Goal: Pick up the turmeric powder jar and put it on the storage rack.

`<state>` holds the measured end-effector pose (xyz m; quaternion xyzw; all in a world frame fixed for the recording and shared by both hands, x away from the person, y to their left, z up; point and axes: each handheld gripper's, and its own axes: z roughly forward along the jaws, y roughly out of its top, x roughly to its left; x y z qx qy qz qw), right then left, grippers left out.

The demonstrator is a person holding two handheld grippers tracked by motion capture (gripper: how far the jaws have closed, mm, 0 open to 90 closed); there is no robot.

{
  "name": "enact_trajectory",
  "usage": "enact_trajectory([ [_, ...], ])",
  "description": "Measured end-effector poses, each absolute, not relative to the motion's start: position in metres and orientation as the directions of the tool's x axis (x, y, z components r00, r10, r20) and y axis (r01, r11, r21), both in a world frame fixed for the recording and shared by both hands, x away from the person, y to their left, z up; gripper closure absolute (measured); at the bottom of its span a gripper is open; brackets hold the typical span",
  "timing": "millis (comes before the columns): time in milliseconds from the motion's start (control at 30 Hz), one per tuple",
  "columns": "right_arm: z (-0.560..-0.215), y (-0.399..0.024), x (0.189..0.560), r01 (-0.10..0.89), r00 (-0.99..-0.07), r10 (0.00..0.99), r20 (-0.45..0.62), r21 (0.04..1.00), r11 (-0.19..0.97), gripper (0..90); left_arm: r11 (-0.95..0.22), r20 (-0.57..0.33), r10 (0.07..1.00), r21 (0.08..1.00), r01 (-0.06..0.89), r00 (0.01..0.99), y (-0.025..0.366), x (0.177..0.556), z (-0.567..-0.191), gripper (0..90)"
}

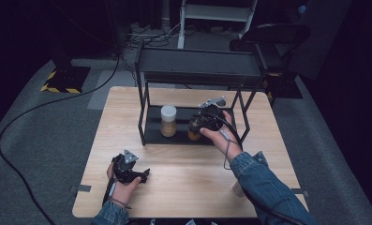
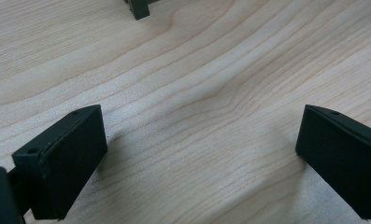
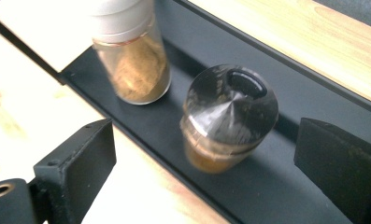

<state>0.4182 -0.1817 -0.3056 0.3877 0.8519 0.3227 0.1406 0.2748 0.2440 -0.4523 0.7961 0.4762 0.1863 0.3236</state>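
Note:
A black two-tier rack (image 1: 151, 135) stands at the back of the wooden table (image 1: 188, 183). On its lower shelf (image 3: 272, 191) are a white-lidded jar of brown powder (image 1: 168, 121) (image 3: 131, 60) and, to its right, a metal-lidded jar of amber contents (image 1: 194, 130) (image 3: 230, 112). My right gripper (image 1: 206, 119) (image 3: 204, 140) hovers just above the metal-lidded jar, open, its pads wide to either side and not touching it. My left gripper (image 1: 144, 176) (image 2: 197, 154) rests open on the bare tabletop at the front left, nothing between its fingers.
The rack's upper shelf (image 1: 200, 65) overhangs the jars, with uprights at both ends. One rack foot (image 2: 139, 8) lies ahead of the left gripper. A small pale object (image 1: 237, 188) sits partly hidden beside the right sleeve. A cable (image 1: 15, 126) runs over the grey floor at the left.

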Motion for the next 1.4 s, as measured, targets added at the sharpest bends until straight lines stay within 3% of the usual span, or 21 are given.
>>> enact_trajectory([
  [633, -0.284, -0.214, 0.363, 0.507, -0.704, 0.710, -0.019, 0.687, 0.521, 5.9, -0.337, -0.010, 0.879, 0.693, 0.637, 0.476, 0.243, 0.276, -0.453, 1.2],
  [1400, -0.270, -0.275, 0.302, 0.497, -0.683, 0.730, -0.024, 0.717, 0.489, 5.8, -0.338, -0.009, 0.880, 0.692, 0.638, 0.475, 0.243, 0.276, -0.452, 1.1],
])
